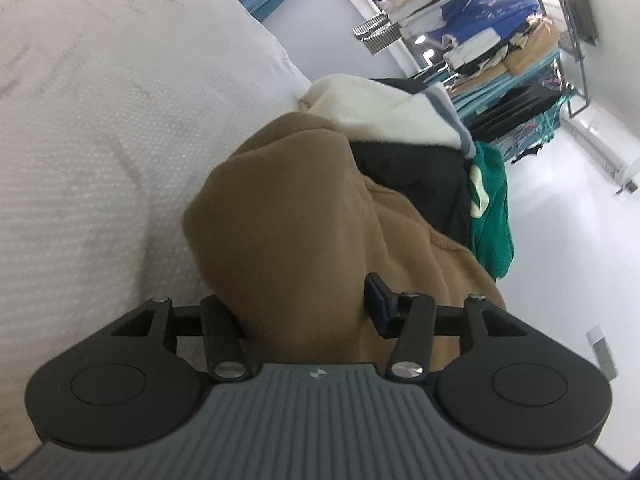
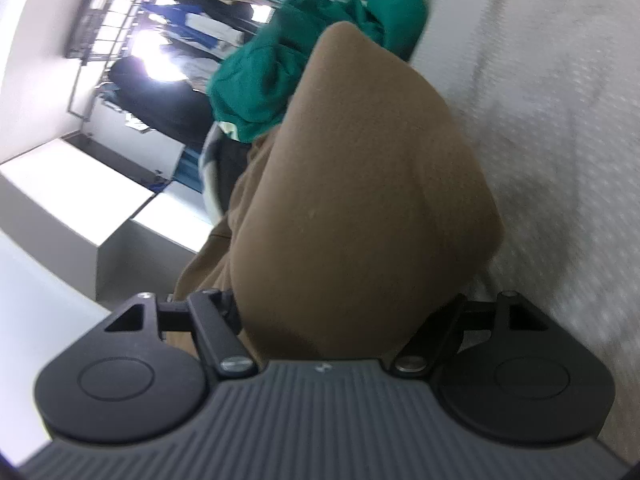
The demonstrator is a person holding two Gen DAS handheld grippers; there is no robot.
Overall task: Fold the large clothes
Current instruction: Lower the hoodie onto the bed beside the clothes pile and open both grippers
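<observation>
Brown sweatshirt [image 1: 304, 216] fabric fills both my grippers: left gripper [image 1: 308, 312] and right gripper [image 2: 340, 316] fingers each clamp it, beside the white bed [image 1: 100, 128].

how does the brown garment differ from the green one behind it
The brown garment is plain tan and sits between the fingers of the left gripper and the right gripper; the green garment is teal with a pale print, ungripped, lying farther off. Both are soft, crumpled, unfolded clothes beside the white bedding.
</observation>
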